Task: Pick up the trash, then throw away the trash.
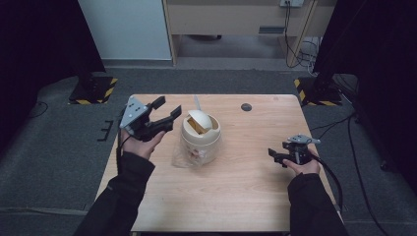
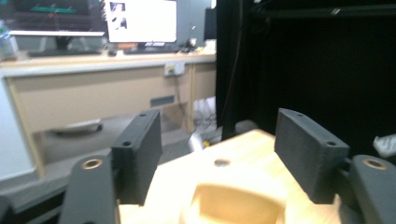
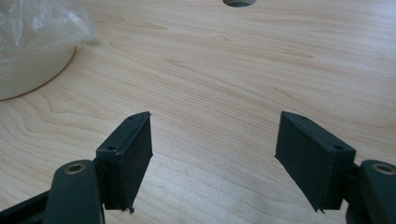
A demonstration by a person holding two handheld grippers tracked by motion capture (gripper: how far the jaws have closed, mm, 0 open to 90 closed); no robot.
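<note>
A small cream bin [image 1: 200,136] with a swing lid stands mid-table, a clear plastic bag liner spilling around its base. Its lid top [image 2: 236,198] sits low between the jaws in the left gripper view. My left gripper [image 1: 165,112] is raised just left of the bin, open, its jaws pointing toward the lid and holding nothing. My right gripper [image 1: 276,156] rests low over the table on the right, open and empty, well apart from the bin. The bin's base and crumpled bag [image 3: 32,42] lie at the upper left of the right gripper view.
A round dark hole [image 1: 246,106] is set in the wooden table [image 1: 246,196] near its far edge. Beyond the table are grey carpet, a desk [image 1: 236,19] and black stand bases with yellow stripes [image 1: 93,91]. Black curtains flank both sides.
</note>
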